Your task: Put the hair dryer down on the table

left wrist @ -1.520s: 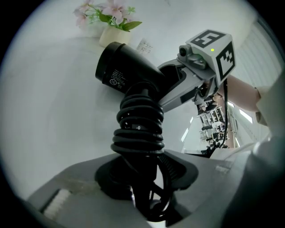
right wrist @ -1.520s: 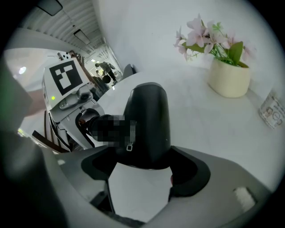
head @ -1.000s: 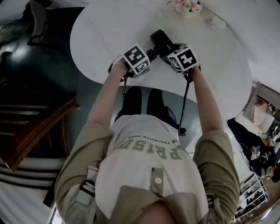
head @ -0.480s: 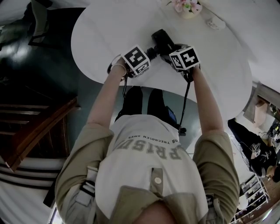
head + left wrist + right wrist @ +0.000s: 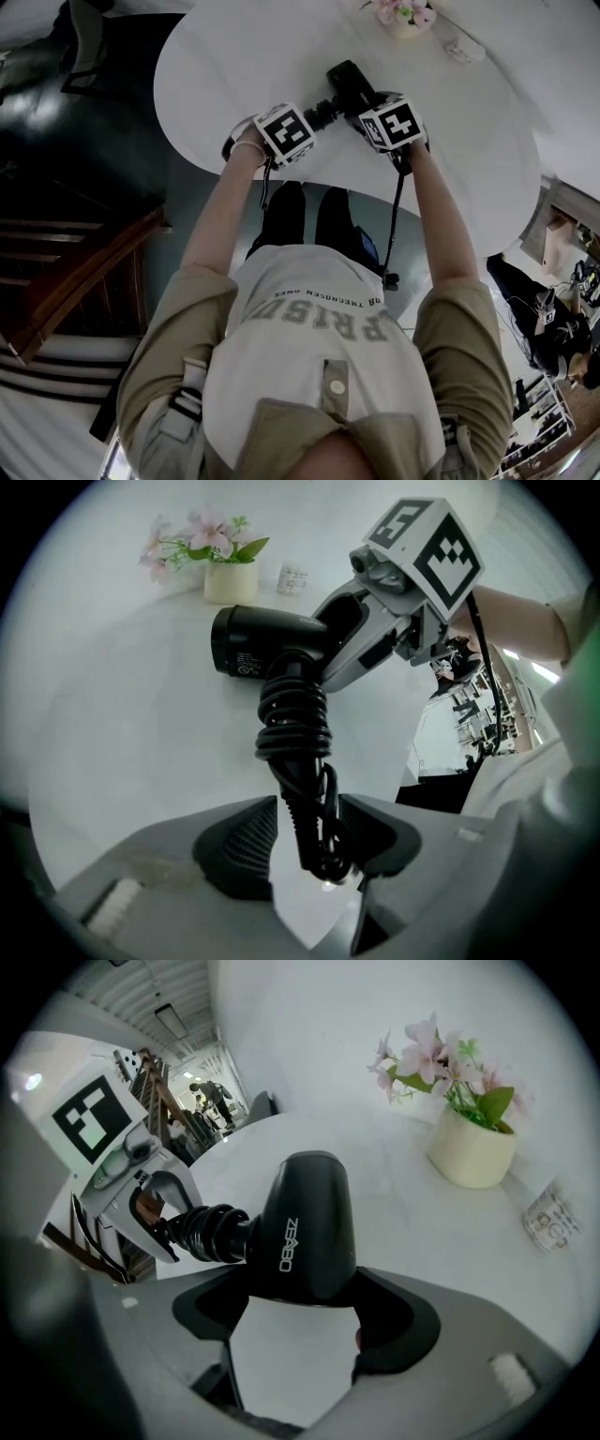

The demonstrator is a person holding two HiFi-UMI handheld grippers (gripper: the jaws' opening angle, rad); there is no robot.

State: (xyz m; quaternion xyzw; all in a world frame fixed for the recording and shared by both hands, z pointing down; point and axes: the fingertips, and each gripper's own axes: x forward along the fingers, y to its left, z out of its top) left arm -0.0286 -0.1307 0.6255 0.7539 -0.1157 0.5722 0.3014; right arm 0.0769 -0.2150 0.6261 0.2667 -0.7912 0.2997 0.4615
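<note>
A black hair dryer [image 5: 349,86] lies low over the round white table [image 5: 234,56], barrel pointing away from me. My right gripper [image 5: 364,105] is shut on its barrel [image 5: 305,1222], a pad on each side. The handle with the cord wound round it [image 5: 292,728] reaches toward my left gripper [image 5: 323,115]. In the left gripper view the handle's end stands between the jaws [image 5: 305,836], which are opening. A thin gap shows at the left pad [image 5: 239,841], and the right one sits close to the cord.
A cream pot of pink flowers [image 5: 403,17] stands at the table's far edge, with a small white jar [image 5: 459,49] beside it. The table's near edge runs just under my hands. Dark floor and wooden stairs [image 5: 84,272] lie to the left.
My left gripper has shifted slightly left and back toward me along the handle. The right gripper and the hair dryer have barely moved.
</note>
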